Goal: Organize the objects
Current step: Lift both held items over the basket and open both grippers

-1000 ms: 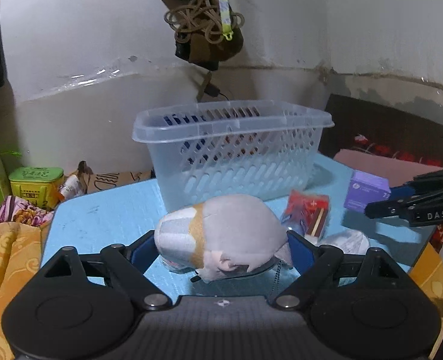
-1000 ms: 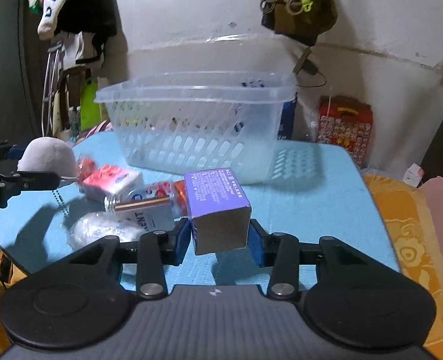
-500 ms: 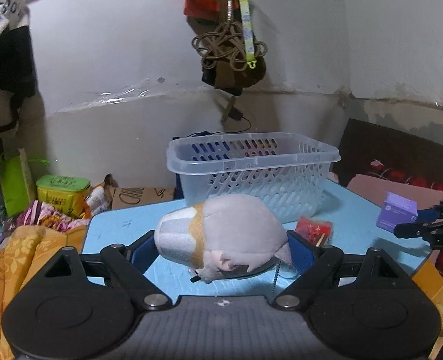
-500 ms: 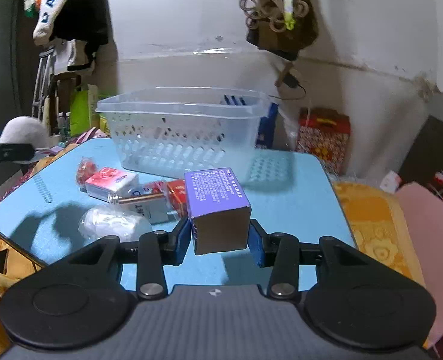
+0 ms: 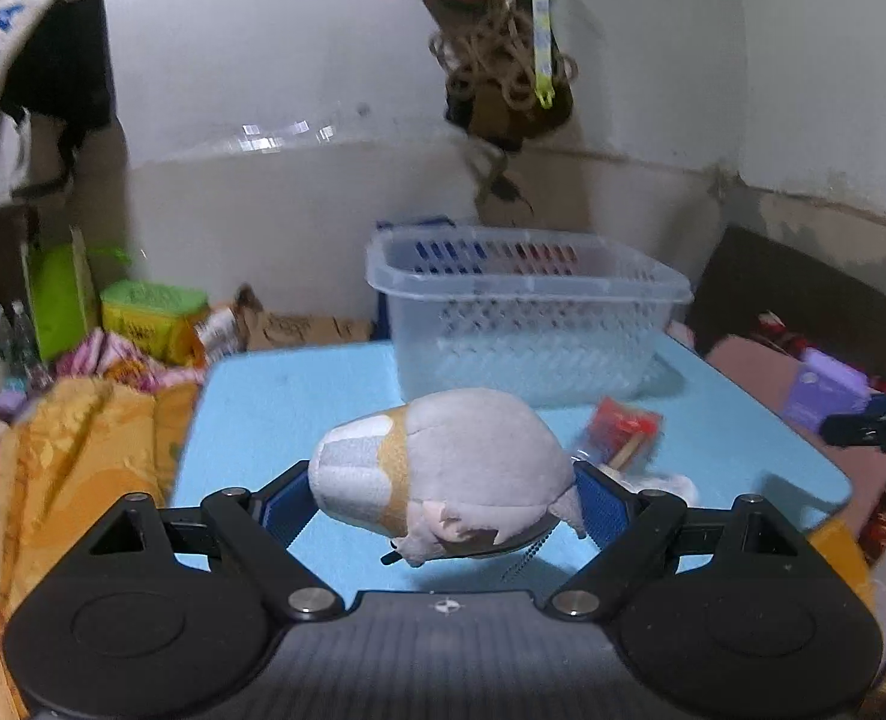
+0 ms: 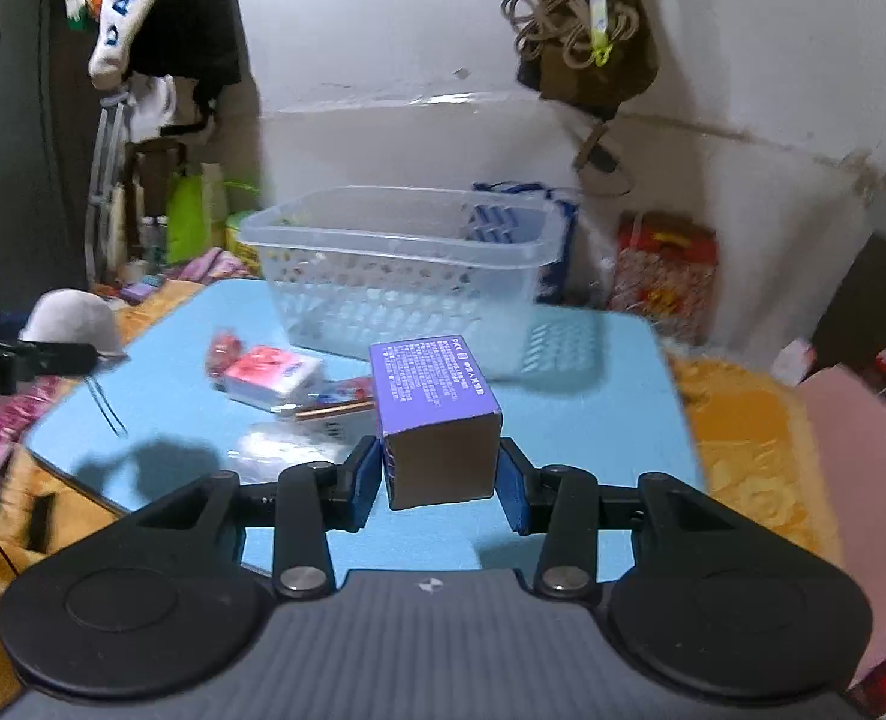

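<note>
Between the pads of my left gripper (image 5: 443, 504) I have the grey plush toy (image 5: 443, 468) clamped across its belly, lifted clear of the blue table (image 5: 299, 396); it squashes easily, so I judge it light and forgiving, best held around the fat middle where the stuffing fills the gap, not by the thin chain dangling beneath. My right gripper (image 6: 440, 477) pinches the purple box (image 6: 434, 414) by its two side faces near the near end. It looks like stiff, light card that could dent if I squeeze harder. Just beyond my right fingers lie a clear plastic packet (image 6: 287, 447), a red-and-white packet (image 6: 269, 375) and a copper-coloured stick (image 6: 335, 411), loose on the table. Farther ahead of both grippers stands the clear basket (image 6: 407, 276), open-topped, apparently the place for everything.
</note>
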`<state>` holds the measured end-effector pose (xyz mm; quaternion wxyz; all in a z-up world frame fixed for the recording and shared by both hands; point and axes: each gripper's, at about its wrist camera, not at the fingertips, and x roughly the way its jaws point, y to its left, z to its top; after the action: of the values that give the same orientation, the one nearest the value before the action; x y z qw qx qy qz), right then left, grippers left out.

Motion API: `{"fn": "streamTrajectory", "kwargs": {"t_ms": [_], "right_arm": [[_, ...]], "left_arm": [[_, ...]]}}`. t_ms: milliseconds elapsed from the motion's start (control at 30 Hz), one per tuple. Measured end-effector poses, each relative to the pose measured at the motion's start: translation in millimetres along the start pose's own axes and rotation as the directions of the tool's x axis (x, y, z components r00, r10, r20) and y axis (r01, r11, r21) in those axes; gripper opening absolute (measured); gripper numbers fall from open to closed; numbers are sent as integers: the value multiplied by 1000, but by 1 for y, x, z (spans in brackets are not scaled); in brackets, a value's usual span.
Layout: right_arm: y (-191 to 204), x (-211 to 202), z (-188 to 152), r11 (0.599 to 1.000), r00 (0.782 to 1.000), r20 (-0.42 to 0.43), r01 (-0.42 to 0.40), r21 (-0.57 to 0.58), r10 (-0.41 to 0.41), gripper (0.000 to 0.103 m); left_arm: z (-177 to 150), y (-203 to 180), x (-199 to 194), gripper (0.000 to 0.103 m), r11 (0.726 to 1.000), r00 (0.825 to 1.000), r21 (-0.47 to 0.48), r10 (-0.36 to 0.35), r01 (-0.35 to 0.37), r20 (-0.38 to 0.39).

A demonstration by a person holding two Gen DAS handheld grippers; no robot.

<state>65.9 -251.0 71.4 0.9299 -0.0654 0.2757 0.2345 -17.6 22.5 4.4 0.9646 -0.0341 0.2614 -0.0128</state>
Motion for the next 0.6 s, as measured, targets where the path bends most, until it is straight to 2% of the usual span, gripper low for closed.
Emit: {"fn": "streamTrajectory", "kwargs": {"t_ms": [100,400,500,600], "right_arm": [[-1,12,6,1000,1000,2,-28,0,28,45],[-15,33,38,998,993,107,-57,1,56,45],[-21,41,55,999,989,138,-52,7,50,45],[-20,58,85,999,986,166,-29,-16,31,45]], "left_arm": [[18,-8,-1,91,1000,999,11,-29,29,-24],[54,-3,37,91,997,995,-26,-75,77,59],[74,-4,52,91,996,993,-21,-87,89,79],[100,-9,72,91,997,993,-9,-69,71,101]]}}
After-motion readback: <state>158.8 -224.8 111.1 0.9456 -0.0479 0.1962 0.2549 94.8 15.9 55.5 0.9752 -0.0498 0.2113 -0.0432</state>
